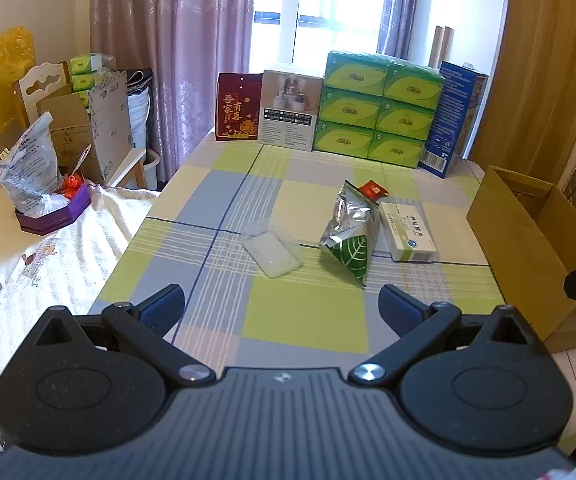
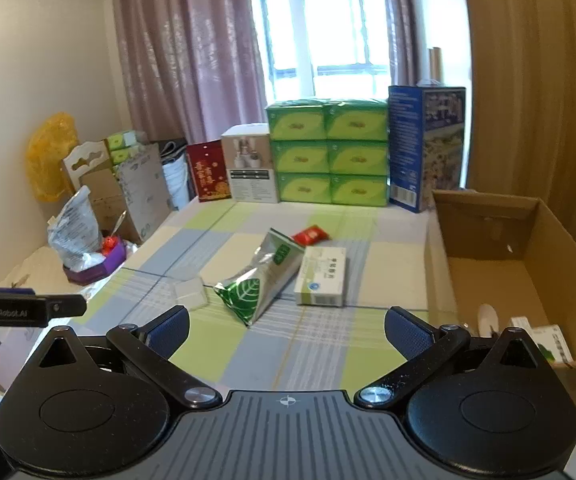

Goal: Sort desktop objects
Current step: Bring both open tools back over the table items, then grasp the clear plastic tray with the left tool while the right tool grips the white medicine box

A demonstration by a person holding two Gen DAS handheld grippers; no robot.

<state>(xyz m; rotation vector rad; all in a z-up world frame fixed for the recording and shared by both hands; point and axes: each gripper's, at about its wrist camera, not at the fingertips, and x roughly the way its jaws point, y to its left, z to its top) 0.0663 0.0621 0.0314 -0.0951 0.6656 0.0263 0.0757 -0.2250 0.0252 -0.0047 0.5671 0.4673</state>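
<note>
Silver foil pouch with green leaf print (image 1: 350, 236) lying mid-table on the checked cloth (image 1: 304, 312), white medicine box (image 1: 408, 232) touching its right, clear plastic case (image 1: 272, 250) left, open cardboard box (image 2: 528, 264) at right edge, left gripper (image 1: 282, 308) and right gripper (image 2: 286, 330) both spread, empty, above the table.

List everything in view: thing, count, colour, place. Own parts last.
foil pouch: 1, silver and green, table centre
medicine box: 1, white, right of the pouch, touching it
red packet: 1, red, behind the pouch
clear case: 1, transparent, left of the pouch
cardboard box: 1, brown, table's right edge, open
tissue packs: 6 showing, green, stacked at the far end
blue box: 1, upright, right of the tissues
left gripper: fingers open
right gripper: fingers open
</note>
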